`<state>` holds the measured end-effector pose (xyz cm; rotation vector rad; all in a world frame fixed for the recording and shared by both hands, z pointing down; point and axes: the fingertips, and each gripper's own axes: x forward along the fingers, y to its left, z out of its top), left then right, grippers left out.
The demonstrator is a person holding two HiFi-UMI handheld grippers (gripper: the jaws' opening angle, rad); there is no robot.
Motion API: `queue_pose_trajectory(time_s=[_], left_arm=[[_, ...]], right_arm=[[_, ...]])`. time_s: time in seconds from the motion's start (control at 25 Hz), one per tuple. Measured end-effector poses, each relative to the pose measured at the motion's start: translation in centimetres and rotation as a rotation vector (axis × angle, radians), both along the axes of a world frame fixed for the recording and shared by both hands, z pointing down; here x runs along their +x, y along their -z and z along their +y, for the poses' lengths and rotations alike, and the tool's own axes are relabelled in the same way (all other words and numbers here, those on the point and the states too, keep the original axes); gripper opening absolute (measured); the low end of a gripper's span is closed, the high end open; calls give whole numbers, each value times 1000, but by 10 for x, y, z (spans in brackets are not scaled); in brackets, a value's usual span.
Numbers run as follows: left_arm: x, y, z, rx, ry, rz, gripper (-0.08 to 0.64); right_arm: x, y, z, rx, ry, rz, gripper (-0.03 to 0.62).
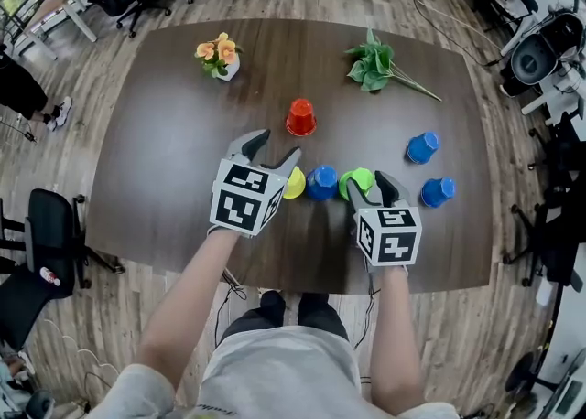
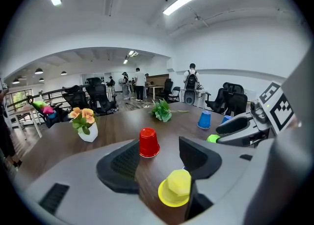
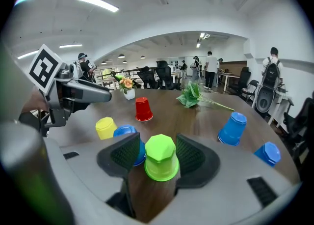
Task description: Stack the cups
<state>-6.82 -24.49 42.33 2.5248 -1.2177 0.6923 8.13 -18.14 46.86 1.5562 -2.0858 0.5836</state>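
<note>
Now, on the dark brown wooden tabletop (image 1: 165, 134), six plastic cups stand apart from one another, all upside down, none stacked; the left gripper (image 2: 157, 159) has its fingers (image 2: 122, 167) spread wide and holds nothing; the inverted yellow plastic cup (image 2: 175, 188) sits low in the gap, close to the inner side of the right-hand finger, unpinched; the inverted red plastic cup (image 2: 148, 142) stands farther off on the tabletop, seen through that same gap; the right gripper (image 3: 158, 159) also has its fingers spread, and the inverted lime-green plastic cup (image 3: 160, 156) stands on the tabletop between them, the pads just beside its sides rather than squeezing it; an inverted blue plastic cup (image 3: 124, 130) stands just left of the green one, between it and the yellow one, the three forming a row at the near edge; two more blue plastic cups (image 1: 422, 146) (image 1: 438, 191) stand off to the right; a white pot of orange flowers (image 1: 218, 56) and a green leafy sprig (image 1: 375, 65) lie at the far side.
</note>
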Motion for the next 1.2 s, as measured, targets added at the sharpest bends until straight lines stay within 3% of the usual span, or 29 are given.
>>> queue_pose_trajectory(time_s=[0.4,0.64,1.04,1.2], left_arm=[[18,-14,-42,-83,-40,9,277],[30,-34,-68,-124,-56,-3,281],[37,-68,-92,-173,-58,-59,283],[34,-70,-97,-161,-44,-71,208]], right_arm=[[-3,35,-34,68,18,-41,213],[-2,44,-49,79,24,-114,213],[16,34,-64,59,24,-127,213],[20,31,-68,54,15,-139,213]])
